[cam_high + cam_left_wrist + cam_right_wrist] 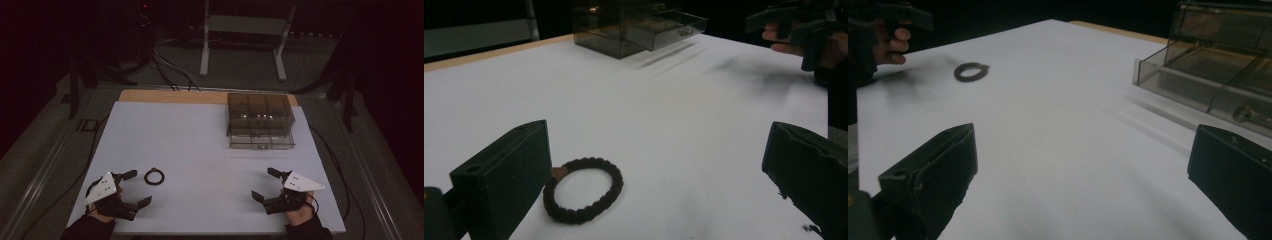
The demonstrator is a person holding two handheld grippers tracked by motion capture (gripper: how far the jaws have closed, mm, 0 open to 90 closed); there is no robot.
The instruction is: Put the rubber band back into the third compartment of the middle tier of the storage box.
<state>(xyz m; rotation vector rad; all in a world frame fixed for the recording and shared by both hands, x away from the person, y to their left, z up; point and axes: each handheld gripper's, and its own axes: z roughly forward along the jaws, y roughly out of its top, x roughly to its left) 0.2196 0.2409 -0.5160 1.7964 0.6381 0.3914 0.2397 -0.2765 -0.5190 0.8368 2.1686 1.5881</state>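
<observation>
A black braided ring [154,176] lies flat on the white table [200,150], left of centre and near the front. My left gripper [138,187] stands open just beside it. In the left gripper view the ring [583,190] rests by the left jaw, inside the wide gap of the gripper [656,170], and nothing is gripped. My right gripper [264,184] is open at the front right with only bare table between its jaws [1083,170]. From there the ring [971,71] shows far off.
A smoky clear drawer box [260,117] stands at the back right, its bottom drawer [261,144] pulled out a little. The drawer [1198,85] also shows in the right gripper view. A wooden strip [170,96] edges the table's far side. Cables and a white stand [245,30] lie beyond.
</observation>
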